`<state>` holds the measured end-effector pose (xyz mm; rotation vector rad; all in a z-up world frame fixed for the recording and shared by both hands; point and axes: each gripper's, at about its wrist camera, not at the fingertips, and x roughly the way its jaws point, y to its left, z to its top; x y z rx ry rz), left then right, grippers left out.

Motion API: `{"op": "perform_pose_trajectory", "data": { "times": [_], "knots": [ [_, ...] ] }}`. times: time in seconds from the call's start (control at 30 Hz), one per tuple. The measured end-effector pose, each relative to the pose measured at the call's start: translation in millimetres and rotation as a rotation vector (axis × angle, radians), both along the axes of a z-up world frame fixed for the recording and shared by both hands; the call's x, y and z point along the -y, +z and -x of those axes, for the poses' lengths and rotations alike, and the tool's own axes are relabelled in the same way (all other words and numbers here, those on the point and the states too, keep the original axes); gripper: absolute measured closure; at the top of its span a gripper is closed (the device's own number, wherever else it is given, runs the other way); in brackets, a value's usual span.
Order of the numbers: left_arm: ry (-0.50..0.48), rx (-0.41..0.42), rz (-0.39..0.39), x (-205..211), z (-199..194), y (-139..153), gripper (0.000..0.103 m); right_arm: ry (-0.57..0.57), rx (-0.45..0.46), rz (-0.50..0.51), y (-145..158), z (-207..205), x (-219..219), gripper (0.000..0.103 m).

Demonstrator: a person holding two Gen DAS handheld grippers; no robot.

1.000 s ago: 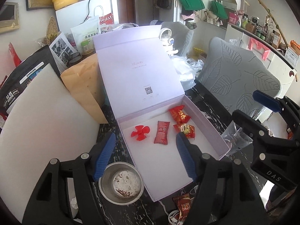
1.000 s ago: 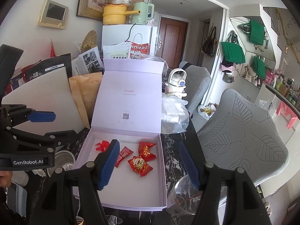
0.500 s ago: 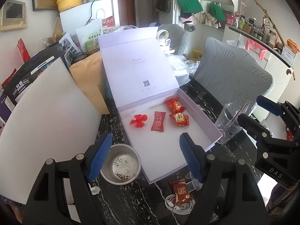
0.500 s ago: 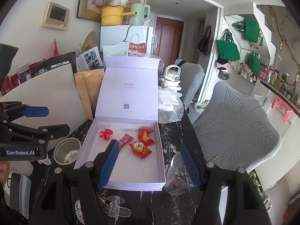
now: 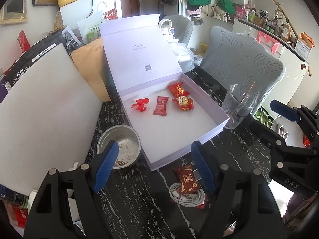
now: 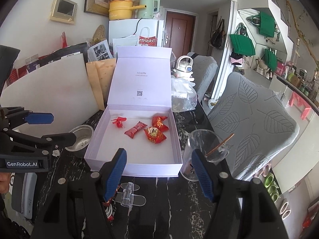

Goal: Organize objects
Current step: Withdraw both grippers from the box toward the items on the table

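Both claws wide, nothing between pads. Left gripper (image 5: 153, 167), jaws just been opening, hovers over black marbled table (image 5: 139, 199) by brown snack packet (image 5: 187, 180) lying on white coiled cable (image 5: 186, 197). Right gripper (image 6: 159, 171) hangs near open lilac cardboard box (image 6: 139, 165) w/ four red wrapped candies (image 6: 145, 128) inside.

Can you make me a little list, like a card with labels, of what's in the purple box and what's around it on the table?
Box: open lilac box, lid standing up
Inside box: four red wrapped candies
Left of box: metal bowl
Right of box: clear glass holding a thin stick
In front of box: dark red packet on a coiled white cable
Left claw: open, empty
Right claw: open, empty
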<state>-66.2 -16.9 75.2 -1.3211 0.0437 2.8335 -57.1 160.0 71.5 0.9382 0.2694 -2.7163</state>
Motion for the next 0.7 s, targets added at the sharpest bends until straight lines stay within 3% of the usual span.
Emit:
{"op": "perform_pose_trajectory", "data": {
  "times": [0.7],
  "knots": [
    [-0.037, 0.132, -0.037, -23.1, -37.3, -69.3, 0.029, 0.039, 0.117, 0.019, -65.4, -34.6, -4.3, 0.035]
  ]
}}
